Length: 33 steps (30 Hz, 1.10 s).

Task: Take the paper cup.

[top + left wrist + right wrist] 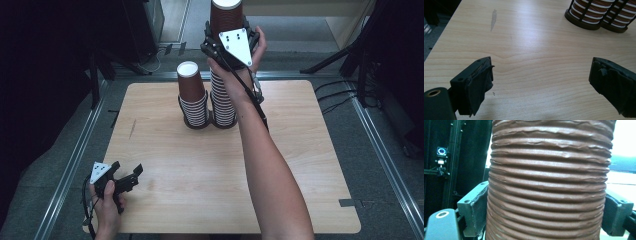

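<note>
Top centre, the right gripper (227,30) fingers clamp a brown ribbed paper cup (549,180); lower left, the left gripper (541,82) fingers stand apart over the wooden table (536,50).

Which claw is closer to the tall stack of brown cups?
Right. The right claw is clamped around the tall cup stack near its top; the left claw waits open, far off by the table's near edge.

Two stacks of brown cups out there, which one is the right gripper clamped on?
The taller stack, on the right in the high view. The right gripper grips its top cup; the shorter stack to its left stands untouched.
</note>
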Motion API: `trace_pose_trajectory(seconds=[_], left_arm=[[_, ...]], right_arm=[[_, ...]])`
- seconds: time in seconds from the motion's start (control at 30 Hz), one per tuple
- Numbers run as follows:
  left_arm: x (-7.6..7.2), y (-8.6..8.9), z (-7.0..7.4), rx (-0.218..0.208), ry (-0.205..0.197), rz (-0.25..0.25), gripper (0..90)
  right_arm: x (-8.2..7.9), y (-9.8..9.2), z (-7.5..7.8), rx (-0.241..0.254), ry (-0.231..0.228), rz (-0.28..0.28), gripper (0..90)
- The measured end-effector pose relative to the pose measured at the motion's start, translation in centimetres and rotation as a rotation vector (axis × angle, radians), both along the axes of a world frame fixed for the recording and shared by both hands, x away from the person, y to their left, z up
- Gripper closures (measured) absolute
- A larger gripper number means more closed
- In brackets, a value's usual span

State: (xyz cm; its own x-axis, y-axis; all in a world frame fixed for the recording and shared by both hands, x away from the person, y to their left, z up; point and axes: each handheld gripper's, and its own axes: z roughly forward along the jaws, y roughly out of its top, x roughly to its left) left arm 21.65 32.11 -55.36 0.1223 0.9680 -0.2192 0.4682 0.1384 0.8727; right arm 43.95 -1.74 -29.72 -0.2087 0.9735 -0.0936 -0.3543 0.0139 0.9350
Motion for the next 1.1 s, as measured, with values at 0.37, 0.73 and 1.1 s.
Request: trace_pose_trajectory(seconds=[0.37, 0.73, 1.1], left_arm=[[0.0, 0.0, 0.0, 0.001, -0.002, -0.003, 5.5], [0.0, 0.0, 0.0, 0.005, -0.002, -0.002, 5.4], [0.0, -0.1, 0.0, 0.008, -0.002, -0.002, 5.4]], right_arm=[[-0.8, -0.5, 1.3, 0.011, -0.035, -0.014, 12.9], [-2.3, -1.4, 2.5, 0.01, -0.073, -0.016, 12.8], [-4.2, -2.6, 2.8, -0.035, -0.111, -0.029, 12.8]])
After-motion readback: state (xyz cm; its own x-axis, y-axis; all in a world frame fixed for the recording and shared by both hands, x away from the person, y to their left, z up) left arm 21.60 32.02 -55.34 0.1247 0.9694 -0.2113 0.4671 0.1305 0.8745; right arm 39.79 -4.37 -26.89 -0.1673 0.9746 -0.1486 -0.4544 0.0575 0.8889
